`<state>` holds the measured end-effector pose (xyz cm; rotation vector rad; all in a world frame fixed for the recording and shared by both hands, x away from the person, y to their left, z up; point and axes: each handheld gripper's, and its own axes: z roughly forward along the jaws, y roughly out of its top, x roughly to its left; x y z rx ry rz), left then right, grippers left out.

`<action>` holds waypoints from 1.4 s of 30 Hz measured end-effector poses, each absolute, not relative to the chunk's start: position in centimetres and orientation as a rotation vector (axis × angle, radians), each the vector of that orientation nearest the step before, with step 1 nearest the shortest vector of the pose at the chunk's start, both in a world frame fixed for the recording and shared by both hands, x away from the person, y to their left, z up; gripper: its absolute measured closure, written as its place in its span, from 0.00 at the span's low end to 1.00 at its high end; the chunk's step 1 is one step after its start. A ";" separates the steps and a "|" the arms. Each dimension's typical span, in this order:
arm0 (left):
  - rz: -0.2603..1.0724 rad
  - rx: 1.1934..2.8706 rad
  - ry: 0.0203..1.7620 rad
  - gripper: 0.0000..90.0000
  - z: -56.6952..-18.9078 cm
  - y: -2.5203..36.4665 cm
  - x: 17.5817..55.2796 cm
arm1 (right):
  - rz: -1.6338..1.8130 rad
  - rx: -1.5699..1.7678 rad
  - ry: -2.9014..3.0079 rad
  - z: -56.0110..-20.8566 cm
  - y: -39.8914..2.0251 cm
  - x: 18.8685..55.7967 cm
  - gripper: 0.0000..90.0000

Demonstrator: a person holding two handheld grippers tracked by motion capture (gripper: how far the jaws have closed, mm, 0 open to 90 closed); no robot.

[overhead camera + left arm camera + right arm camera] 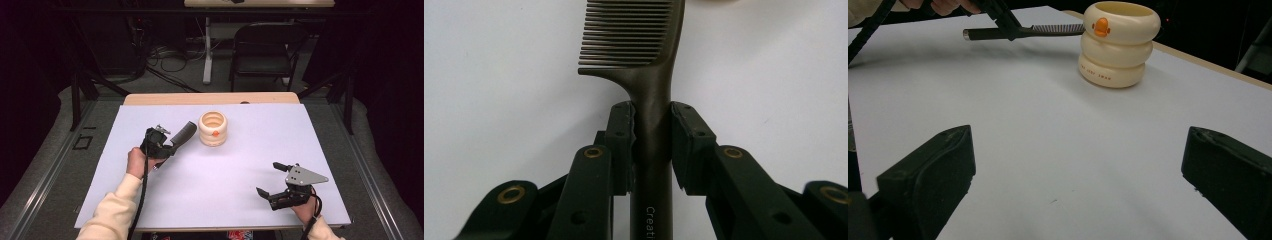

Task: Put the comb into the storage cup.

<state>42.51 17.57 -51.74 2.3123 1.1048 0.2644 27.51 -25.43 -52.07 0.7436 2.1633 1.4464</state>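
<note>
Left gripper (175, 141) clamps the dark comb (644, 60) by its handle, teeth end held just beside the cream duck-faced holder (213, 128) on the counter (215, 180). Right gripper (272, 178) rests wide open and empty. Judged next: lift and tip the comb into the holder's open top.

White lettering ran along the handle of the dark brown plastic comb (651, 100); only "Creati" could be read before the frame cut it off. The cream ringed plastic cup (1117, 45) carried a small reddish line of print, too small to read.
</note>
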 end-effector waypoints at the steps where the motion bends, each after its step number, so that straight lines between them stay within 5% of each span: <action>1: 0.265 2.311 1.106 0.80 -51.7 17.6 42.5 | 1.446 0.744 2.163 -52.1 -25.4 27.5 0.00; 42: 0.353 2.046 1.056 0.80 -51.3 17.8 42.0 | 1.447 0.752 2.165 -52.1 -25.4 27.5 0.00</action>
